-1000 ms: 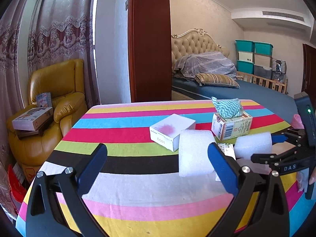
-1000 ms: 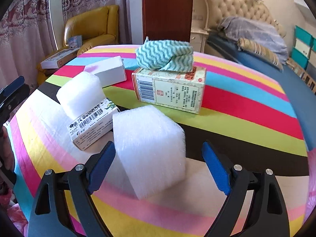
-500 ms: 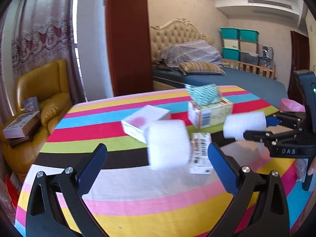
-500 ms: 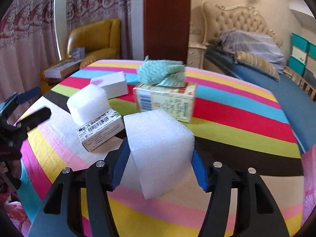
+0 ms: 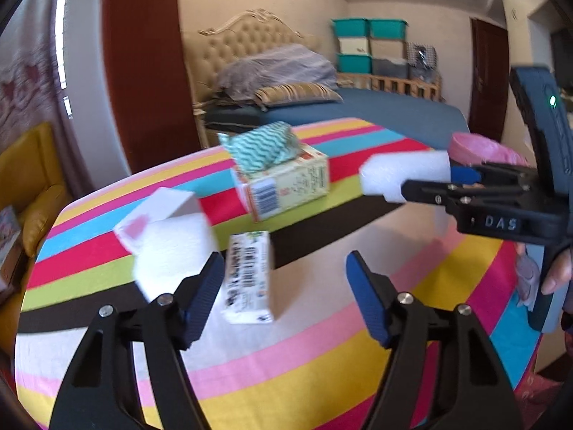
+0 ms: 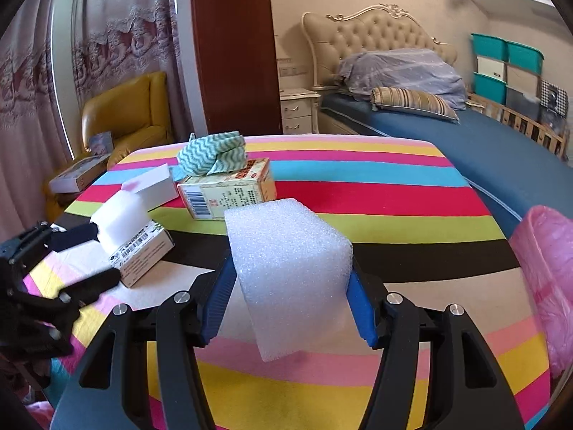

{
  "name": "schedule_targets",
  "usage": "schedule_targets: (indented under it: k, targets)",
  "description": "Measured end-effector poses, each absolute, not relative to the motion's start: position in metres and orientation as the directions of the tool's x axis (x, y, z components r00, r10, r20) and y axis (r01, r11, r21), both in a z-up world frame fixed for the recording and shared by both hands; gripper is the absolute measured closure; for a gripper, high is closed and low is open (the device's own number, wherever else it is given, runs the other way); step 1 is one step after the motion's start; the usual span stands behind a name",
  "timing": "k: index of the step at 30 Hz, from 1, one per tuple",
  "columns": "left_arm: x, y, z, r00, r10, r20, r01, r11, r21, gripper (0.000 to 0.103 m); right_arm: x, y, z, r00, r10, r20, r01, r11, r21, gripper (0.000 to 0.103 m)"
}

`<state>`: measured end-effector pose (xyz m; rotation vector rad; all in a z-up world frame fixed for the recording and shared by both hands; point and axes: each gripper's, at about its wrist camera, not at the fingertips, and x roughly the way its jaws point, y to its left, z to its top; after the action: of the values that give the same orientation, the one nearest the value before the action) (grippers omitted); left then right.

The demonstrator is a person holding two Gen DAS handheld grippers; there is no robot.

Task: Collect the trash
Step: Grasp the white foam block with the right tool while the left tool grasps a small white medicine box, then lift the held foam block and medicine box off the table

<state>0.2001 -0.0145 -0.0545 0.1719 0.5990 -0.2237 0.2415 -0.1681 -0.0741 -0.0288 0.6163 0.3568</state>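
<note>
My right gripper (image 6: 290, 283) is shut on a white foam block (image 6: 286, 243), held just above the striped tablecloth (image 6: 394, 193). In the left wrist view, that foam block (image 5: 404, 175) sits at the right in the right gripper (image 5: 440, 182). My left gripper (image 5: 283, 286) is closing around a small white barcode box (image 5: 249, 279) lying flat. The box is near the left pad and the right pad is well clear of it. A second foam block (image 5: 172, 251) rests just left of the left finger. The left gripper (image 6: 100, 253) shows at the left edge of the right wrist view.
A tissue box (image 6: 229, 190) topped by a green zigzag cloth (image 6: 215, 154) and a white box with a pink spot (image 6: 150, 186) stand farther back. A pink bag (image 6: 544, 272) hangs at the table's right edge. Yellow armchair (image 6: 132, 114) at left, bed (image 6: 465, 136) behind.
The right gripper shut on the foam block and lifted it. The left gripper swung from the other foam block to the barcode box, and its jaws narrowed.
</note>
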Motion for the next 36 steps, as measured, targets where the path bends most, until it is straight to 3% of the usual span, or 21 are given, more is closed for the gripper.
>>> schedule_targets:
  k: [13,14,16,18,36]
  targets:
    - [0.25,0.011,-0.083,0.663,-0.075,-0.745,0.122,0.993,0.008,0.038,0.24,-0.163,-0.076,0.753,0.318,-0.577,-0.343,0.937,0.067,0.046]
    - [0.252,0.01,-0.084,0.657,-0.077,-0.75,0.126,0.992,0.008,0.042,0.239,-0.164,-0.076,0.753,0.318,-0.575,-0.343,0.937,0.069,0.046]
    - [0.252,0.007,-0.085,0.649,-0.071,-0.757,0.136,0.99,0.024,0.067,0.24,-0.164,-0.076,0.754,0.318,-0.575,-0.343,0.937,0.068,0.046]
    - [0.25,0.002,-0.085,0.655,-0.059,-0.753,0.147,0.988,0.051,0.07,0.24,-0.164,-0.076,0.753,0.318,-0.576,-0.344,0.937,0.067,0.046]
    - [0.229,-0.011,-0.073,0.743,0.031,-0.668,0.114,0.978,0.172,0.07,0.238,-0.163,-0.074,0.763,0.297,-0.574,-0.332,0.942,0.045,0.046]
